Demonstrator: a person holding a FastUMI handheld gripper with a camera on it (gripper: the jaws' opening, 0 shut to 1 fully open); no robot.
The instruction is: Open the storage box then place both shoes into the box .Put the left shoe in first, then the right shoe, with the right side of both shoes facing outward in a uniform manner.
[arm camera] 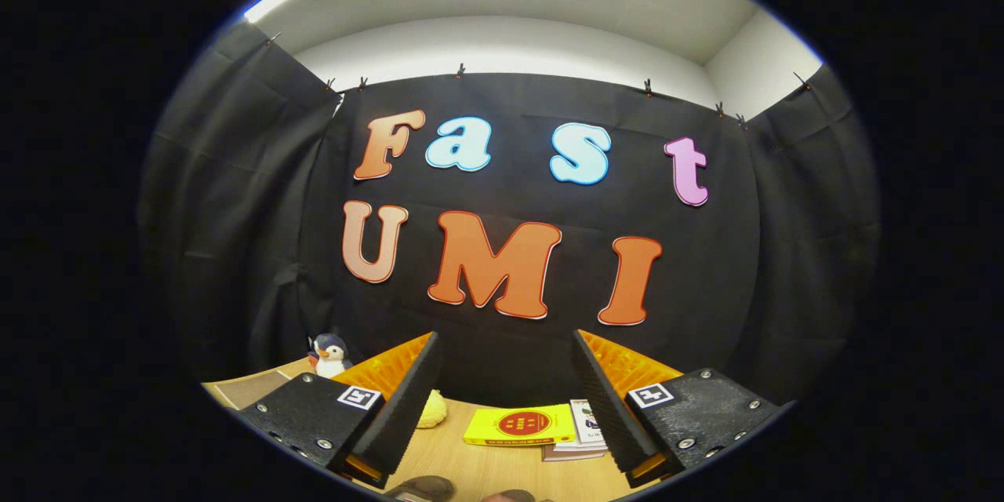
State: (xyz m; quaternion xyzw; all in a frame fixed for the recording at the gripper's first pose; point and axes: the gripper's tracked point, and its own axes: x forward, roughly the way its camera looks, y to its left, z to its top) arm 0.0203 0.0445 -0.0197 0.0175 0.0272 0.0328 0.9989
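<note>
My gripper [506, 353] is open, its two black ribbed fingers [408, 400] spread wide with nothing between them, held high and pointing at the booth's back wall. Low between the fingers, at the near edge of the wooden table [486, 463], two dark rounded shapes [423, 488] peek in; they may be the shoes' tops, but I cannot tell.
A yellow book [519, 426] lies on the table beyond the fingers, with a stack of white books [584, 427] to its right. A yellow soft object [431, 410] sits by the left finger. A penguin plush [330, 355] stands at the table's far left.
</note>
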